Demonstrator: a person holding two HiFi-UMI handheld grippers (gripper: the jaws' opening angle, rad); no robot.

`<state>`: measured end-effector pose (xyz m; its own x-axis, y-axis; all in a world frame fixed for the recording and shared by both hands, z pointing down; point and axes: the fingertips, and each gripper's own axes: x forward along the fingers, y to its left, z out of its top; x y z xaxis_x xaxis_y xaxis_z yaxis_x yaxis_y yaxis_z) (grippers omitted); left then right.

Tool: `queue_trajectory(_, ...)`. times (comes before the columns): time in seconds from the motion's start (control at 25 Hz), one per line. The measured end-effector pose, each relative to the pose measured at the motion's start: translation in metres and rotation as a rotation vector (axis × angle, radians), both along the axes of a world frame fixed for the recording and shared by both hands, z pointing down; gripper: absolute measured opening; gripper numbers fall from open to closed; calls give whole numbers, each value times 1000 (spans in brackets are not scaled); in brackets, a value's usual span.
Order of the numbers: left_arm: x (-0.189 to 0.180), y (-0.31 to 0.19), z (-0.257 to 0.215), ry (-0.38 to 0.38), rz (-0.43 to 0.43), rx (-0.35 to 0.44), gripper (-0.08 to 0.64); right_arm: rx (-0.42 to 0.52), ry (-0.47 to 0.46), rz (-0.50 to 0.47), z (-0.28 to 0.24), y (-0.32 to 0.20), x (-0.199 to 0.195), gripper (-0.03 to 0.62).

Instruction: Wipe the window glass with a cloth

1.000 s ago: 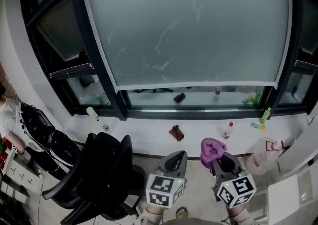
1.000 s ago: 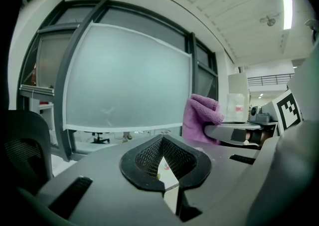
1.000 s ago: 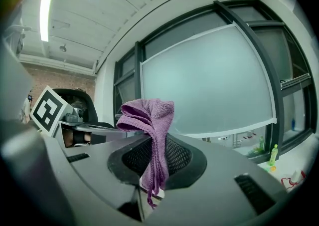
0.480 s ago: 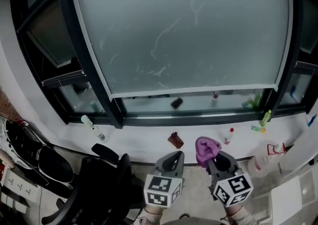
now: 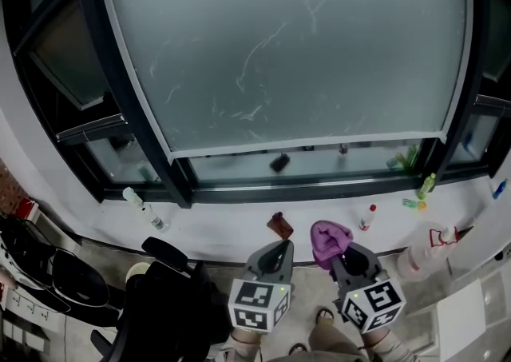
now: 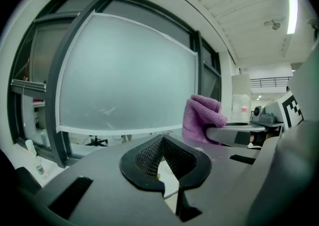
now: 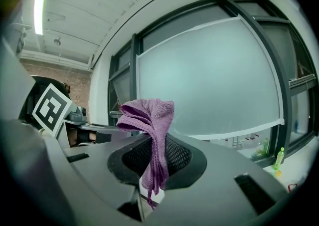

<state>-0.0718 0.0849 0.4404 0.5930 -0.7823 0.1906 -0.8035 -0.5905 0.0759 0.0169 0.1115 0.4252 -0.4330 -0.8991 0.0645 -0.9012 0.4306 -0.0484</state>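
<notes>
Cloth [image 7: 149, 117], purple and bunched, sits clamped in the right gripper's [image 7: 153, 142] jaws below the frosted window glass [image 5: 295, 49], apart from it. Beside it, the left gripper's [image 6: 162, 142] jaws are closed, empty. A red-capped bottle [image 5: 366, 216] stands on the sill [image 5: 223, 228].

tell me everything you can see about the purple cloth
The purple cloth looks like soft, terry-like fabric, bunched and folded over itself. It is pinched between the jaws of the right gripper. A crumpled bundle stands out past the jaws and leans toward the left gripper's side, while a narrower tail trails back between them. It is held in the air in front of the window glass, apart from it, and touches nothing but the gripper.
</notes>
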Motion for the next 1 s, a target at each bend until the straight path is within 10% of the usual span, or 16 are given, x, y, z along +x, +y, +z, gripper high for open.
queue_trajectory(1.0, 41, -182, -10, -1, -58, -2, 3, 20, 7, -53, -19, -191, 48, 51)
